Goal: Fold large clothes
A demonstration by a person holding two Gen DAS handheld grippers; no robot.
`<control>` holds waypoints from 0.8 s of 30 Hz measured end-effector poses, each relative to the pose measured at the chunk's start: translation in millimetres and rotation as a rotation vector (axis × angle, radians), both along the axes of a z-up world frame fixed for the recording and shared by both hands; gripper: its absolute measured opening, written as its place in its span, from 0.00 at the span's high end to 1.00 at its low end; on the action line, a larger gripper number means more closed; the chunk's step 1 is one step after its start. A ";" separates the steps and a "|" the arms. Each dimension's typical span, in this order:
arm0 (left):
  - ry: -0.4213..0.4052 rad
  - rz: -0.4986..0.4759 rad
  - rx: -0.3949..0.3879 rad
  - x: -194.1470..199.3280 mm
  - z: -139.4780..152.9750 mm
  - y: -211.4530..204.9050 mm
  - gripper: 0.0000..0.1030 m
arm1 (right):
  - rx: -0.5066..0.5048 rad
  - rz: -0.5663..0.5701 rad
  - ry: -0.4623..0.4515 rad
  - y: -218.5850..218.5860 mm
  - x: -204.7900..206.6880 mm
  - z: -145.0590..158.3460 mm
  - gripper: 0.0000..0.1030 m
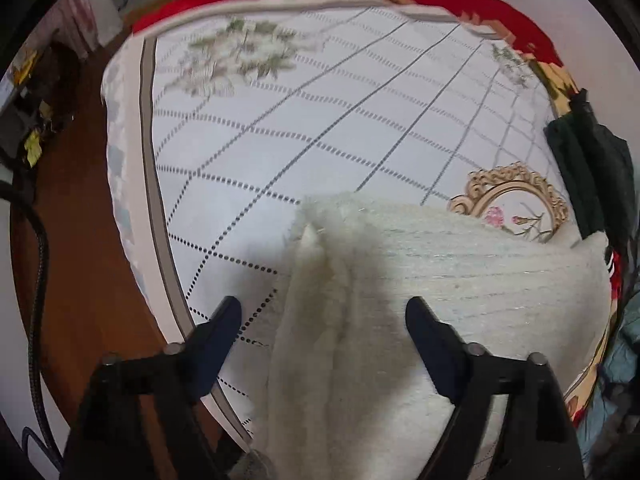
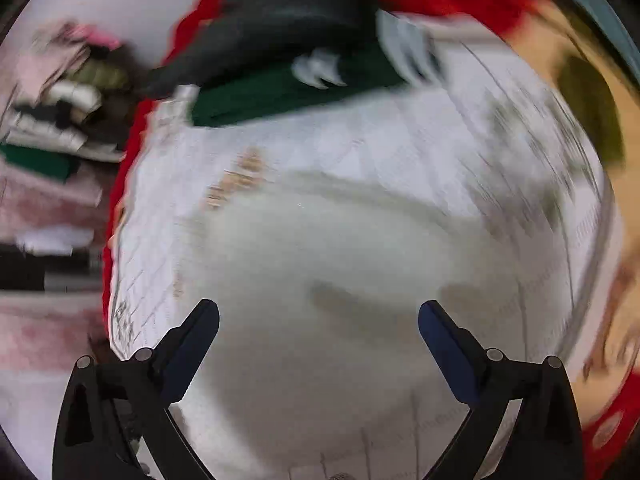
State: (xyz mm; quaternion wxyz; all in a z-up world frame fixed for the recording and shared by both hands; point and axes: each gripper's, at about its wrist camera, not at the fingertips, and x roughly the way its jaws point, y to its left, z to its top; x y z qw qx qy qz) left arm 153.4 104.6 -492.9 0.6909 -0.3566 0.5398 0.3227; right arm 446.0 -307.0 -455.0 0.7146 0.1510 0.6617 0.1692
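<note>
Covering the bed, a checked sheet (image 1: pixel 320 128) bears a cream sweater (image 1: pixel 440 272); both jaws gape, empty.

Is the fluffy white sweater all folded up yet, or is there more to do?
Partly. The white sweater lies on the checked bedspread with one side already doubled over along its left edge. Nothing is in hand: the left gripper and right gripper are both open above it. The sweater may need more folds, and the dark green clothes beside it look untouched.
</note>
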 end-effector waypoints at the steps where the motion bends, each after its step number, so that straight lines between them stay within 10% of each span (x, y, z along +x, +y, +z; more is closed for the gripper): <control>1: 0.005 -0.008 0.014 2.6 2.0 -1.5 0.19 | 0.003 -0.038 0.051 -14.2 -4.6 -17.0 0.02; 8: 0.034 -0.040 0.089 24.2 8.2 -18.5 0.18 | 0.274 -0.260 0.224 -54.6 -14.2 -115.3 0.14; 11: 0.052 -0.059 0.123 28.8 11.4 -24.4 0.19 | 0.453 -0.303 0.223 -42.3 -8.3 -133.7 0.50; 18: 0.093 -0.136 0.235 37.0 25.2 -34.1 0.19 | 0.428 -0.433 0.139 -40.5 -27.8 -113.3 0.88; 24: 0.078 -0.199 0.260 52.0 32.7 -50.1 0.19 | 0.290 -0.500 0.128 -93.3 -89.5 -77.0 0.90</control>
